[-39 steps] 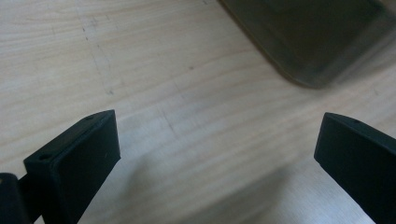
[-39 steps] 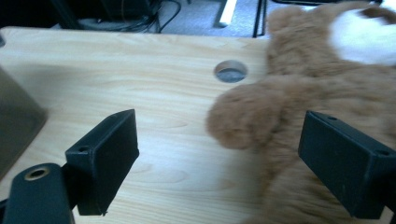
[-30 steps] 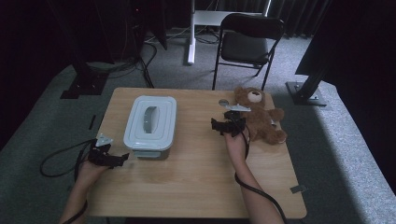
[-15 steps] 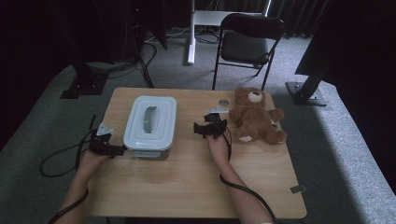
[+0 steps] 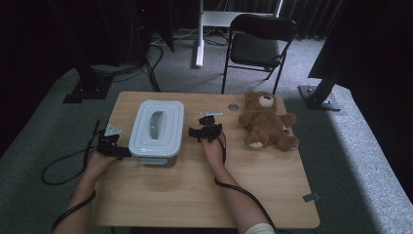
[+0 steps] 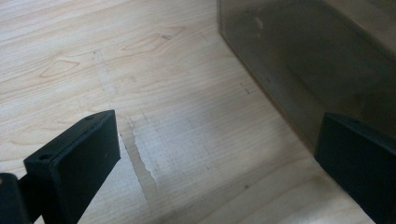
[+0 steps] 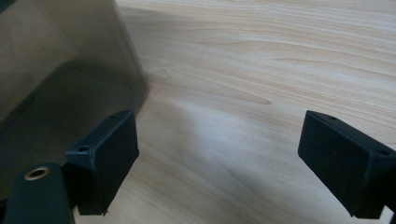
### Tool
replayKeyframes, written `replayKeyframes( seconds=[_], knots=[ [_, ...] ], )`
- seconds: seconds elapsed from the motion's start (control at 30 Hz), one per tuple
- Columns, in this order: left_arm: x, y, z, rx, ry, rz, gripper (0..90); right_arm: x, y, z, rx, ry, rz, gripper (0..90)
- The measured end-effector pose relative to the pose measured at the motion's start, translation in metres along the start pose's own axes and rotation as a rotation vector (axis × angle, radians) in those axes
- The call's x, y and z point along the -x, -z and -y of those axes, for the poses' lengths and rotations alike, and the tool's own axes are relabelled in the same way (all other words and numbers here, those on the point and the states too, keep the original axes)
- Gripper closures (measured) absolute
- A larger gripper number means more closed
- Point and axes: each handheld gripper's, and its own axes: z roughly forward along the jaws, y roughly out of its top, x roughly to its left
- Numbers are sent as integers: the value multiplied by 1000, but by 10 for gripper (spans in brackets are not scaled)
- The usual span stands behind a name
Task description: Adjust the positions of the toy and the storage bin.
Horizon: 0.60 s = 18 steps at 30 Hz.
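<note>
The lidded storage box (image 5: 156,131) stands on the left half of the wooden table (image 5: 204,195), its pale lid on and a grey handle recess along the top. The person's 2 forearms come in from the near edge and flank it. The left hand (image 5: 97,163) lies low at the box's near left corner, holding the left gripper (image 5: 117,150) level with the tabletop and pointed at the box's left wall. The right hand (image 5: 213,148) reaches forward along the box's right side, with the right gripper (image 5: 202,132) just beside that wall.

In the left gripper view the jaws are spread wide over bare wood, holding nothing; the box's smoky translucent wall (image 6: 308,65) fills the upper right, and the far jaw sits just in front of it. In the right gripper view the jaws are likewise spread and hold nothing, one jaw close against the box wall (image 7: 60,79); whether it touches cannot be told.

A brown teddy bear (image 5: 267,122) lies well apart on the table's right side. The box's inside is too murky to read through the wall.
</note>
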Motion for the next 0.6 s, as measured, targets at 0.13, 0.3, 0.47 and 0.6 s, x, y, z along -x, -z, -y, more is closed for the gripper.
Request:
replayKeyframes(
  seconds=[0.13,0.3,0.47,0.6],
  knots=[
    [4,0,-4,18,-6,3,9,-4,-2,-2,-13,29,-4,116],
    [14,0,-6,21,-21,2,9,3,1,-1,-8,55,-39,116],
    [30,-1,-9,18,-48,8,9,12,1,-1,-18,92,-66,116],
    [43,-5,-14,6,-64,37,9,18,0,-1,-29,99,-88,116]
  ],
)
